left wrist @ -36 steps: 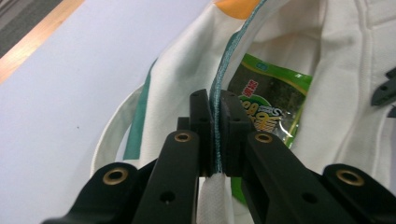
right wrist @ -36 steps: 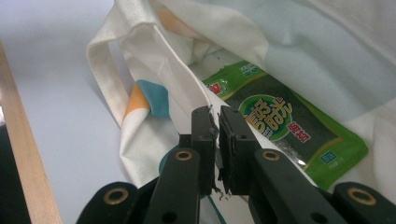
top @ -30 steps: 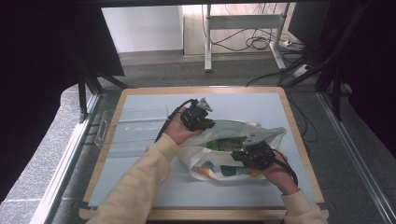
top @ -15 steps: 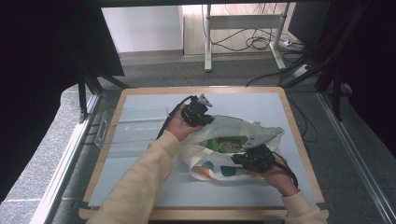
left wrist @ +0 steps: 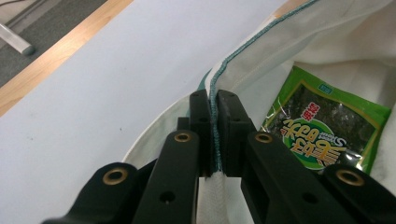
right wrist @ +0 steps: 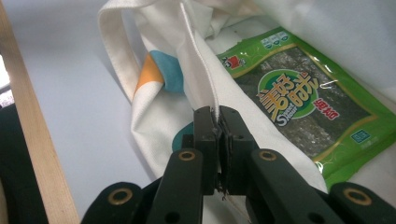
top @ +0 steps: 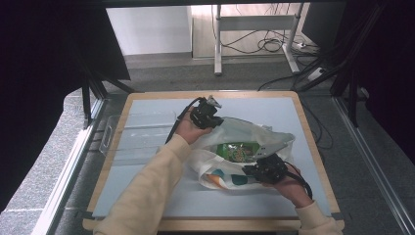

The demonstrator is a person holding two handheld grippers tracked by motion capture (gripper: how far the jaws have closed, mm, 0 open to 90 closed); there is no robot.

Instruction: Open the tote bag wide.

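Cream long sleeves (top: 147,191), black jaws with brass-ringed screw holes, black cables

The green seaweed snack packet (right wrist: 308,112) lying inside the white cloth bag (right wrist: 196,79) carries the readable markings. On its round green emblem I read large yellow Chinese characters, and beneath them small white Latin lettering that begins with "S"; the rest of that word is too small for me to read. Red Chinese characters stand beside the emblem, next to the dark window. A small red brand mark sits at one corner, and small blue-and-white badges sit along the edges; their contents are too small for me to read. The same emblem shows on the packet (left wrist: 327,126) in my left gripper view.
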